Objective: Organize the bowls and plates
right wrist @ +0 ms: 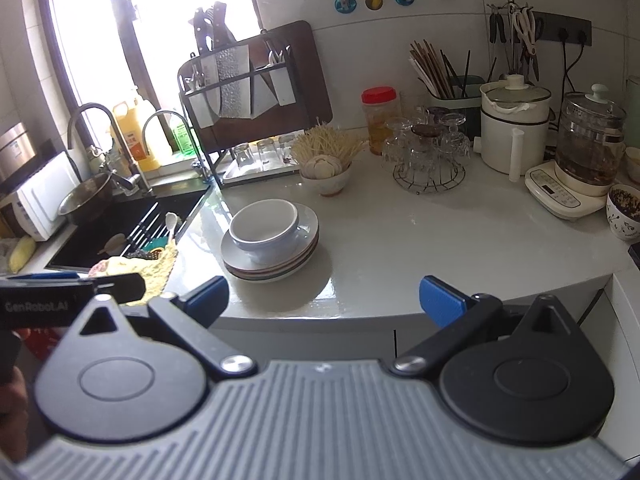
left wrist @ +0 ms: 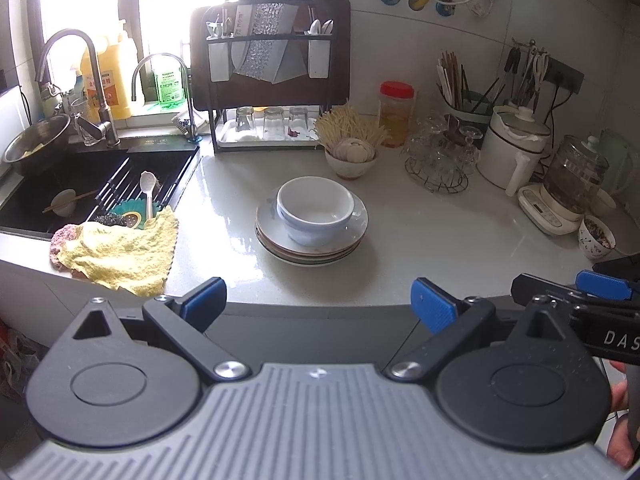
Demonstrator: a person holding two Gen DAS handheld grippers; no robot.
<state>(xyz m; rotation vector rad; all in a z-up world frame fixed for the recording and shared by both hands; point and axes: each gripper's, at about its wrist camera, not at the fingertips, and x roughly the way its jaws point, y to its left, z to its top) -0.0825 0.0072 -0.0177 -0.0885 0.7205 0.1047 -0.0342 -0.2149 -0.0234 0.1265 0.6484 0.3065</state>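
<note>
We are holding the left gripper [left wrist: 318,300] and the right gripper [right wrist: 324,300] back at the front edge of the countertop [left wrist: 440,232], both with jaws spread wide and carrying nothing. The white bowl [left wrist: 315,210] is sitting upright on the stack of plates [left wrist: 312,254] near the middle of the counter, well apart from both grippers and straight ahead of the left one; from the right wrist view the stack [right wrist: 272,268] is lying ahead and to the left. We judge that the task is either finished or not yet begun. If lifting the bowl, we are advising a grip across its rim, keeping it level so the plates beneath are not dragged.
</note>
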